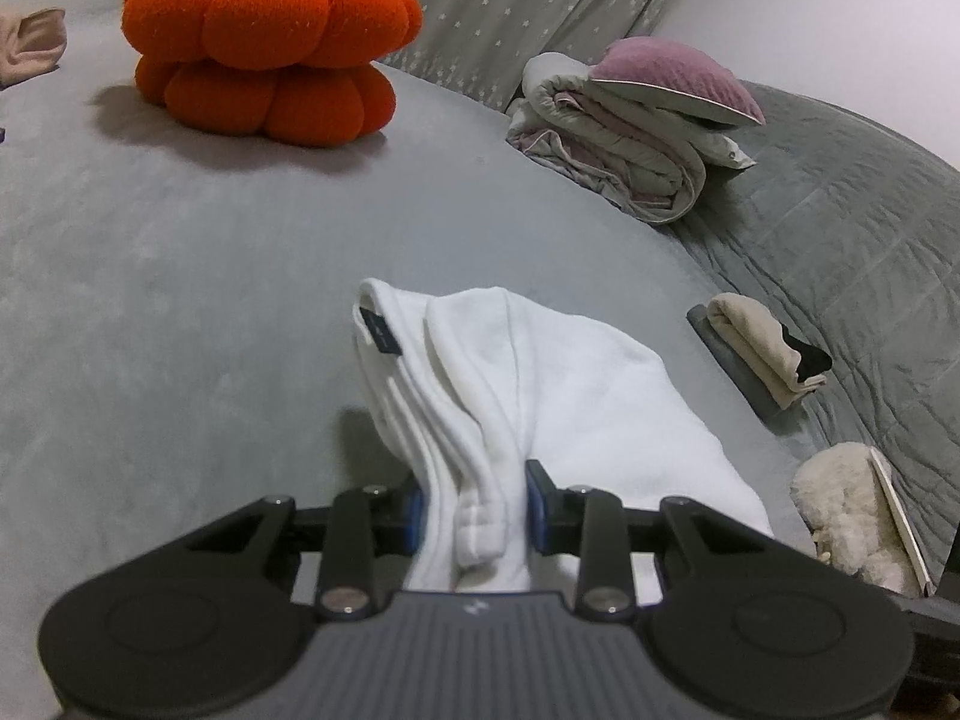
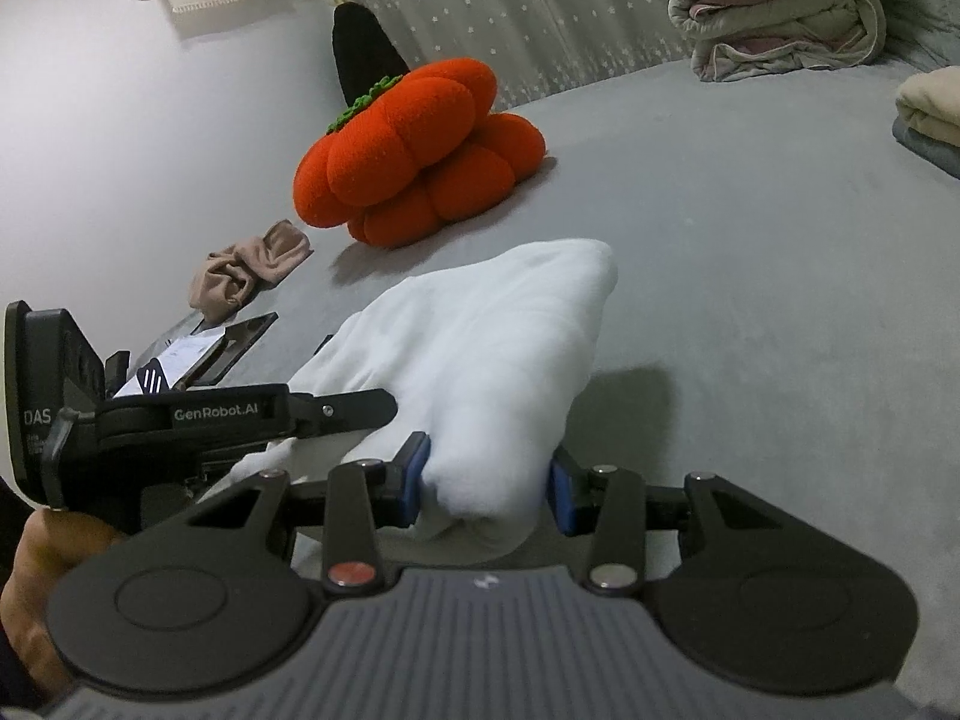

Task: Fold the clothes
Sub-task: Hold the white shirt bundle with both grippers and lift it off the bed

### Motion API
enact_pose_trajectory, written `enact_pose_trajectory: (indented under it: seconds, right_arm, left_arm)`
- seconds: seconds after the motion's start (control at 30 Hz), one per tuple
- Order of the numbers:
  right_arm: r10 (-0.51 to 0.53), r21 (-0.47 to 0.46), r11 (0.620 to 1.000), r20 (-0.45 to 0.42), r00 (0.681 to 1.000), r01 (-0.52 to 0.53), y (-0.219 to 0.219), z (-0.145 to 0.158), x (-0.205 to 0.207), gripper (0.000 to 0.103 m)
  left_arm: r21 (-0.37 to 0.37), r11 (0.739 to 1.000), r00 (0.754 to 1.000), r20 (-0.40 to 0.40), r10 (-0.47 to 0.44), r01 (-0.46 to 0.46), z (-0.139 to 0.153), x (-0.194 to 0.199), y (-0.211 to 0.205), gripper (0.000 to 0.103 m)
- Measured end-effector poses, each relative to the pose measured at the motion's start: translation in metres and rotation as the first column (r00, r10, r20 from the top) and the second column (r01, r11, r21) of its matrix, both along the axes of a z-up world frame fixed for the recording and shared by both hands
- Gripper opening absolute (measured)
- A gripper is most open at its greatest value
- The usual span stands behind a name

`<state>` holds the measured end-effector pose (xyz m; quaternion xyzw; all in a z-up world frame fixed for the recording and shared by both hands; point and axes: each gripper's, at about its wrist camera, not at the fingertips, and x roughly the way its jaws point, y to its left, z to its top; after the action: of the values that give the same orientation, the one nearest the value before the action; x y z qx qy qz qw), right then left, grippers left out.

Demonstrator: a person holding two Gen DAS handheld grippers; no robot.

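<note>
A white garment (image 1: 528, 384), folded into a thick bundle with a dark label near its collar, hangs just above the grey bed (image 1: 180, 276). My left gripper (image 1: 477, 507) is shut on one bunched edge of it, blue pads pressing the cloth from both sides. In the right wrist view the same white garment (image 2: 480, 348) fills the middle, and my right gripper (image 2: 489, 483) is shut on its thick folded end. The left gripper (image 2: 384, 405) shows there from the side, at the left, holding the garment's other edge, with a hand (image 2: 54, 552) below it.
An orange pumpkin cushion (image 1: 270, 54) sits far back on the bed. A folded quilt with a purple pillow (image 1: 636, 126) lies at the back right. A folded beige cloth (image 1: 756, 342) and a fluffy cream item (image 1: 852, 516) lie at the right. A tan garment (image 2: 252, 270) lies at the left.
</note>
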<state>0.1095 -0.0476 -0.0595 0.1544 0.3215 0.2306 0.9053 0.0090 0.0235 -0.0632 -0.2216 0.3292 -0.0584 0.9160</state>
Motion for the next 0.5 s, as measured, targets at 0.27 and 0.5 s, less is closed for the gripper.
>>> enact_pose_trajectory:
  seconds: [0.27, 0.5]
  right_arm:
    - [0.007, -0.016, 1.0, -0.009, 1.0, -0.007, 0.0043, 0.0001, 0.0003, 0.044]
    - [0.012, -0.032, 0.999, -0.013, 1.0, -0.013, 0.0071, -0.0001, 0.0023, 0.044]
  left_arm:
    - [0.013, 1.0, 1.0, -0.019, 0.01, -0.01, -0.002, 0.0018, 0.0001, 0.032]
    - [0.014, 1.0, 0.999, -0.033, 0.017, -0.017, -0.0051, 0.0025, 0.0003, 0.032]
